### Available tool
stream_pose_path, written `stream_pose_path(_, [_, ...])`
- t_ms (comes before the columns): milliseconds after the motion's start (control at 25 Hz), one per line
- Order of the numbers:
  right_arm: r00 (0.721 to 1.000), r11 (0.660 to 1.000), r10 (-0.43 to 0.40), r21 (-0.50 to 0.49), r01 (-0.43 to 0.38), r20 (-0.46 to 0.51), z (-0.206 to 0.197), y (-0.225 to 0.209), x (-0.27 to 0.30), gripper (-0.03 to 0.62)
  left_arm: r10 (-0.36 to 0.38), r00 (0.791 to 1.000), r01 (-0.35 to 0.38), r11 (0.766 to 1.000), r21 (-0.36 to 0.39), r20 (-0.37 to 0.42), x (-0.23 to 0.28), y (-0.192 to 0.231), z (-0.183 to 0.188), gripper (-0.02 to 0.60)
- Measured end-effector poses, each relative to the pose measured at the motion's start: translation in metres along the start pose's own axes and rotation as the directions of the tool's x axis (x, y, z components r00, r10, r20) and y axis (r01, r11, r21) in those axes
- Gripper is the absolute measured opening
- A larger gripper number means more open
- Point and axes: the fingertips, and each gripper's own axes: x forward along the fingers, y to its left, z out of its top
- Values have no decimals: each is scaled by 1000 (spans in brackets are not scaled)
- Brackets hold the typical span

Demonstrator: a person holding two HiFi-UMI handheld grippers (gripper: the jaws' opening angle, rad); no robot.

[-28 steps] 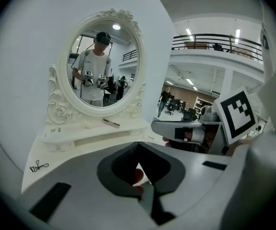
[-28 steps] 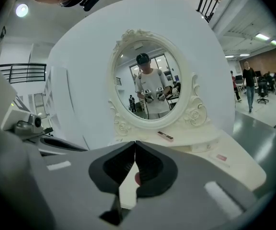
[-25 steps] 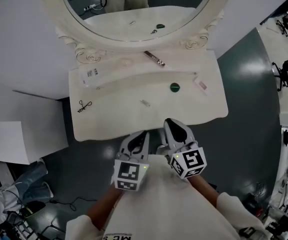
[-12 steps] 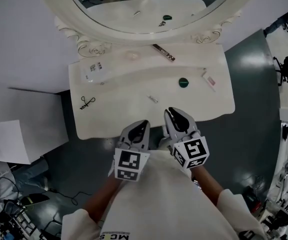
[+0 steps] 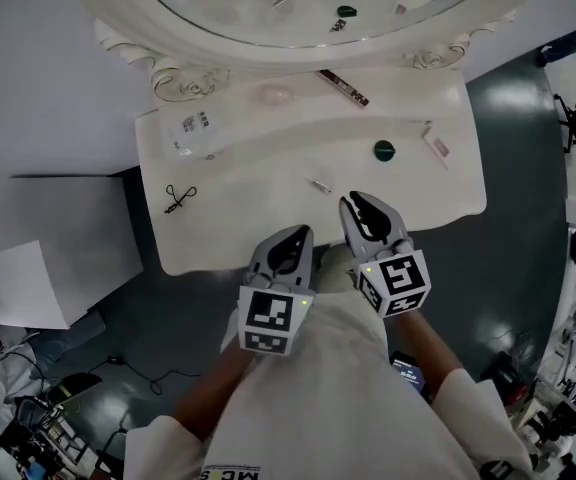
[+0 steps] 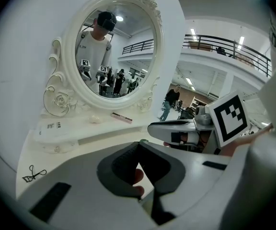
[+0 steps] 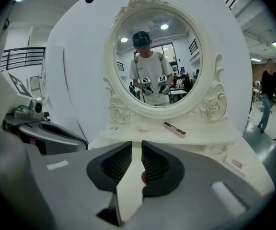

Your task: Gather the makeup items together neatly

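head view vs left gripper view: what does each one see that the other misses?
Only the head view: the white tube with a pink label near the right edge of the cream vanity table, the small silver stick and the dark grey floor.
Only the left gripper view: the reflected person in a white shirt, the upper balcony with black railing and a bystander beyond the table.
Both: the black eyelash curler, the slim pink-brown stick, the white printed packet and the cream ornate mirror frame.

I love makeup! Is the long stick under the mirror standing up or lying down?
Lying down. The long stick rests flat and slanted on the dresser's upper shelf, just below the mirror frame.
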Motion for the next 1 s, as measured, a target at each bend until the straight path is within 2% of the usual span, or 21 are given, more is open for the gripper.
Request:
stream_pose_path(280, [997, 999, 22, -38, -25, -72, -24, -4, 12, 38, 31, 999, -32, 999, -45, -19, 13, 12, -8, -5])
stream_pose_path(560, [990, 995, 64, -63, -73, -126, -45, -8, 23, 55, 73, 997, -74, 996, -57, -32, 30, 19, -21, -5])
stream_pose_path(1000, [980, 991, 97, -76, -112, -172, -74, -16, 49, 91, 79, 994, -84, 994, -69, -75, 53, 29, -46, -5])
